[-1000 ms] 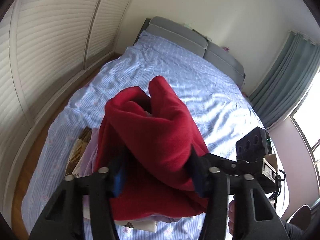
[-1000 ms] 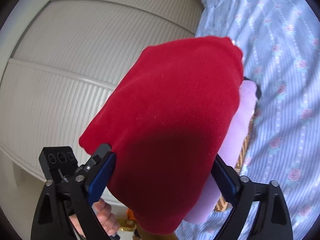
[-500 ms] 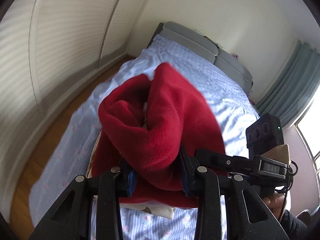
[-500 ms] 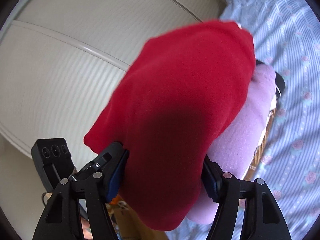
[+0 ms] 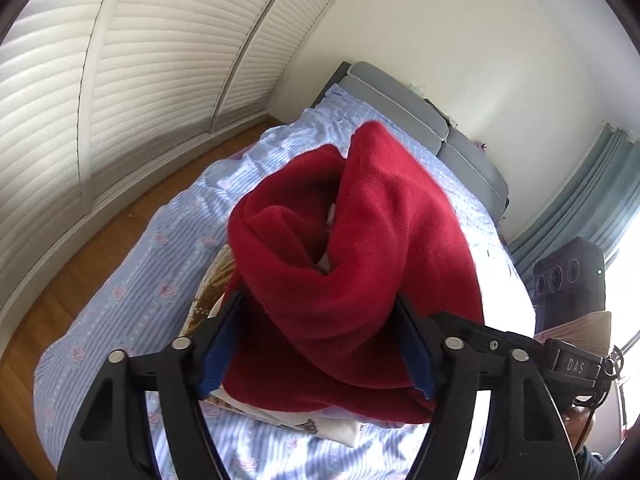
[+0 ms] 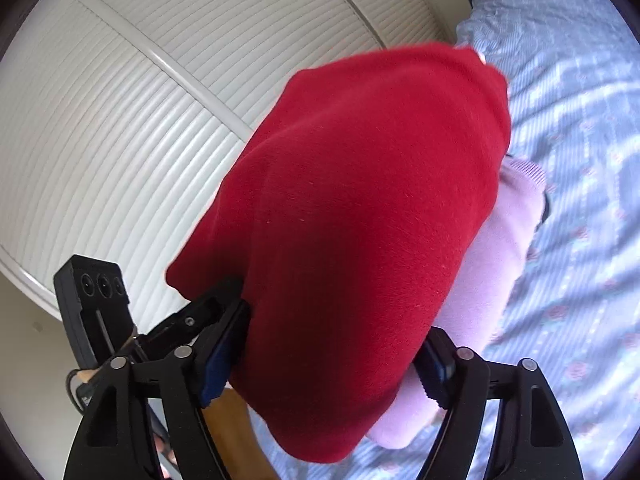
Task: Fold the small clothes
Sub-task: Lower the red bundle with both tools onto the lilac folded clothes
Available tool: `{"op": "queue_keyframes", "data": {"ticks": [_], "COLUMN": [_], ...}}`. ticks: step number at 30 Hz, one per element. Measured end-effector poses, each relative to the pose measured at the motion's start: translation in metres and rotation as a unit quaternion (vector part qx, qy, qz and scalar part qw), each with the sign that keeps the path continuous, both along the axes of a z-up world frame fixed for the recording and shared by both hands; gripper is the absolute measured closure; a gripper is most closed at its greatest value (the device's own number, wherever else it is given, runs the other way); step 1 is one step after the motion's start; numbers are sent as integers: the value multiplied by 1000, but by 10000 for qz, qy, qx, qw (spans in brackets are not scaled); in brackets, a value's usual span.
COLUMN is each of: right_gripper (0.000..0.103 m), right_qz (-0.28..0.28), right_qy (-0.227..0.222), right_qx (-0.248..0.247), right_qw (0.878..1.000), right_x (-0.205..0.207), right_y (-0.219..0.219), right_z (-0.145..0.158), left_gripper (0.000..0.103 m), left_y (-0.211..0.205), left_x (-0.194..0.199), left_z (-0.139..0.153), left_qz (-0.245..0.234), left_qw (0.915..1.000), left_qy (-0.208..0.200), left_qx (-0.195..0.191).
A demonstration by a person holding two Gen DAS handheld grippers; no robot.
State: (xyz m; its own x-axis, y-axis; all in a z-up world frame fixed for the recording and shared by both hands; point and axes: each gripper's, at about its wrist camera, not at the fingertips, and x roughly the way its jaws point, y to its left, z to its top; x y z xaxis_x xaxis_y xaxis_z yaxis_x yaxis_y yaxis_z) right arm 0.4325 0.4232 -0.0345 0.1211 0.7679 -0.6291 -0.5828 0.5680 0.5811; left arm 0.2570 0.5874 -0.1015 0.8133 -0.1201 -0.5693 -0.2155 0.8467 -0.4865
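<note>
A folded red fleece garment (image 5: 360, 256) fills the space between the fingers of my left gripper (image 5: 320, 344). The jaws are opening; both blue pads (image 5: 220, 344) show bare beside the cloth. In the right wrist view the same red garment (image 6: 360, 220) bulges between the fingers of my right gripper (image 6: 332, 356). Those jaws are opening too, with the pads still against the cloth. Under it lies a lilac garment (image 6: 500, 248). A patterned cloth (image 5: 208, 292) and a white piece (image 5: 328, 428) peek out beneath the pile.
The pile sits near the foot of a bed with a blue flowered sheet (image 5: 160, 264) and a grey headboard (image 5: 400, 100). White slatted wardrobe doors (image 6: 140, 120) and a strip of wooden floor (image 5: 132, 216) run alongside. Teal curtains (image 5: 592, 192) hang by a window.
The left jaws squeezed the red cloth half a second ago and now stand much wider. The right jaws closed in, then widened a little. Both views swung toward the wardrobe.
</note>
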Motion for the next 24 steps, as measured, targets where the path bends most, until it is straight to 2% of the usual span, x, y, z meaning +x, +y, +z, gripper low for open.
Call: {"op": "queue_keyframes", "data": {"ticks": [3,8,14,19,24], "right_gripper": [20,14,13,13,13], "right_qz": [-119,-487,-574,-636,-731], "right_qy": [-25,-16,-17,-328,-818], "right_qx": [-62,-18,28,4,-33], "right_qw": [9999,9988,9983,9974,9940], "right_x": [5,0,5,-1,-22], "right_y": [-11,-45,-58,-69,-94], "right_z": [6,8,12,22,42], "left_gripper": [23,18,17,16,12], "left_y": [-5,-19,-25,-31,-57], "left_x": [5,17,23,20,-1], "left_z": [7,20,29,39,62], "left_qz": [-14,-20,-29,70,201], "left_qw": [10000,9998,9996,9987,9960], "left_qy": [1,85,103,73,-111], "left_qx": [-14,182,279,493,866]}}
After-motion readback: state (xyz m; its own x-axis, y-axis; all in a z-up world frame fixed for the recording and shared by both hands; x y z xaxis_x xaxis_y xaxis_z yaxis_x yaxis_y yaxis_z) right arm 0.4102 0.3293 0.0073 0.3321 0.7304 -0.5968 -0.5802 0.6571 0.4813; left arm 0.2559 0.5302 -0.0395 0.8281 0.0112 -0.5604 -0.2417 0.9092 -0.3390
